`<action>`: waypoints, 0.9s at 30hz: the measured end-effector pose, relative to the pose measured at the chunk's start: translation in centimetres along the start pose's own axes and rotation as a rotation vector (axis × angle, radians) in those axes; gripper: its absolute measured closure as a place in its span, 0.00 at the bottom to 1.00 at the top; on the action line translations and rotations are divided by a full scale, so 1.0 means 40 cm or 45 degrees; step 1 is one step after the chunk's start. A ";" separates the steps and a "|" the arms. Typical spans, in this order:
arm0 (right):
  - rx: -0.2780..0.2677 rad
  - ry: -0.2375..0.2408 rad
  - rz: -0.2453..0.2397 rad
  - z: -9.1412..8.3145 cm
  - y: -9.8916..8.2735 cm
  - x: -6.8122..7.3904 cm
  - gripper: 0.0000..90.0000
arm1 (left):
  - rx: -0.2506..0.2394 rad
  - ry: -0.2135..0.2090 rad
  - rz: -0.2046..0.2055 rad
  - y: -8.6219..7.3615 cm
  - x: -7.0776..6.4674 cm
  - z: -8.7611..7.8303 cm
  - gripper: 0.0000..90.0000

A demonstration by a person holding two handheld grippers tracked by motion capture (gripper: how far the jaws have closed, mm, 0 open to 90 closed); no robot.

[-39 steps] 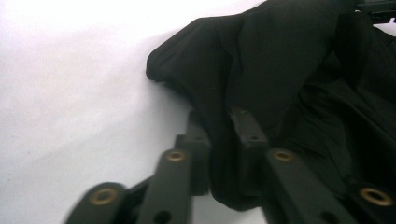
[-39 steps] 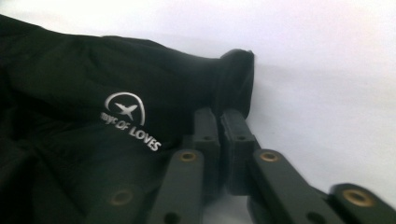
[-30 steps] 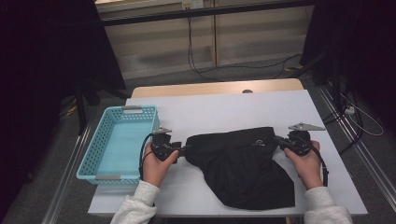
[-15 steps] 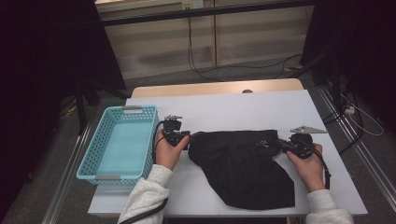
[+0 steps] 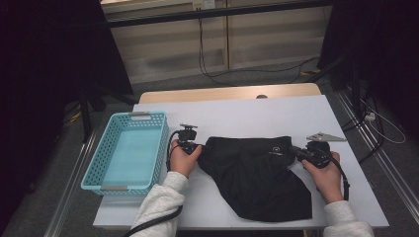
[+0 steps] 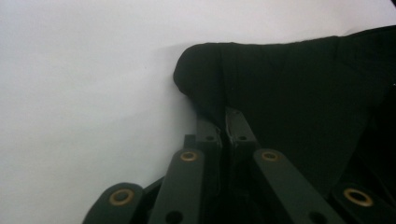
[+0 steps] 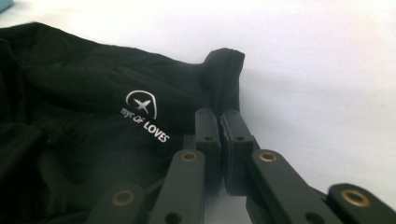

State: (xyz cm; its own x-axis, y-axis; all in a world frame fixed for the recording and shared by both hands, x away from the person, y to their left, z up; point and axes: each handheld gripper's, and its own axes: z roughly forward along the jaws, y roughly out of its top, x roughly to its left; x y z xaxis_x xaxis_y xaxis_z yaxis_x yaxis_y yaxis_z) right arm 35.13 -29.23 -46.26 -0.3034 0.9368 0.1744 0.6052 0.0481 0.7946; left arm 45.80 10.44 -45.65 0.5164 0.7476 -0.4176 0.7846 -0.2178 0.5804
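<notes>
The left tongs [image 6: 223,122] have just been closing, and in the left gripper view their black jaws now stand pressed together on a rounded corner of the black garment [image 5: 254,173], with a thin fold of cloth caught between the pads. The right tongs [image 7: 222,122] are likewise clenched on the opposite top corner, where a bunched tuft of fabric rises just beyond the jaw tips, near a small white printed logo [image 7: 144,115]. In the high view the left tongs [image 5: 198,148] and the right tongs [image 5: 298,153] sit at the two ends of the garment's upper edge, each held in one of the person's hands, with the cloth stretched between them and its lower part tapering toward the near edge of the white surface [image 5: 237,111]. The garment lies flat in the middle of that surface; a light blue basket [image 5: 104,182], nothing in it, stands just beside the left hand. To my judgement the step in hand is securing both corners, and that looks complete. The next move probably calls for both hands to lift or draw together evenly, keeping tension level so neither thin pinch slips, whether to fold the cloth or carry it toward the basket.
</notes>
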 end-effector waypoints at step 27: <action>-0.133 0.014 -0.081 -0.039 0.078 0.030 0.96 | -0.175 -0.012 0.090 0.032 -0.008 -0.123 0.97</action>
State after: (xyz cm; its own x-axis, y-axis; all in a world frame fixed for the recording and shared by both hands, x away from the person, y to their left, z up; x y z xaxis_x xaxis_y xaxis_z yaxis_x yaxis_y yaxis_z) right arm 35.51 -28.50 -42.65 -0.3468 0.9292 0.1277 0.5051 0.0703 0.8602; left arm 44.97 13.02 -41.32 0.5726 0.7273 -0.3783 0.6922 -0.1817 0.6984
